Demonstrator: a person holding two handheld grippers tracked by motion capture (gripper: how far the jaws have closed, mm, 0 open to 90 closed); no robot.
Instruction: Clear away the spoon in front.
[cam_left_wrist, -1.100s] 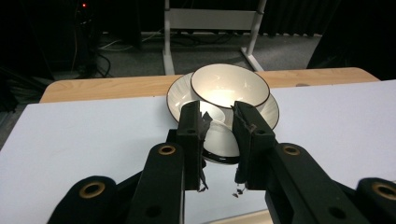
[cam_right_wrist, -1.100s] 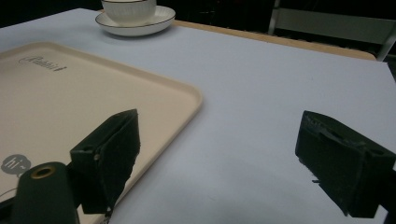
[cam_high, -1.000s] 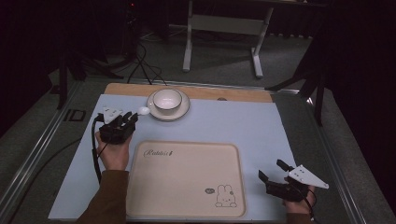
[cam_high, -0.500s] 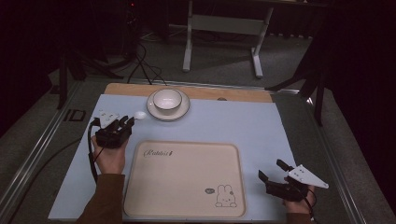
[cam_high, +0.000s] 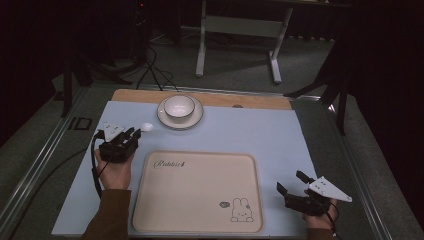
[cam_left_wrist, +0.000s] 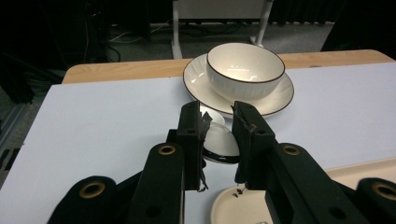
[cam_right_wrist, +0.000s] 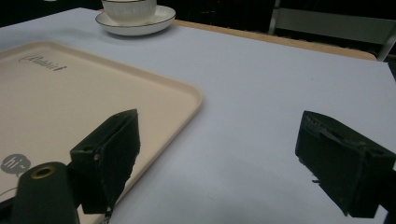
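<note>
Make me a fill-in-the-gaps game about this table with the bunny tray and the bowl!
1. The white bowl sits on a ____.
2. The left gripper is shut on a small white ____.
3. The drawing in the corner of the tray is a ____.
4. The right gripper has its jaws wide ____ with nothing between them.

Missing words: plate; spoon; rabbit; open
</note>
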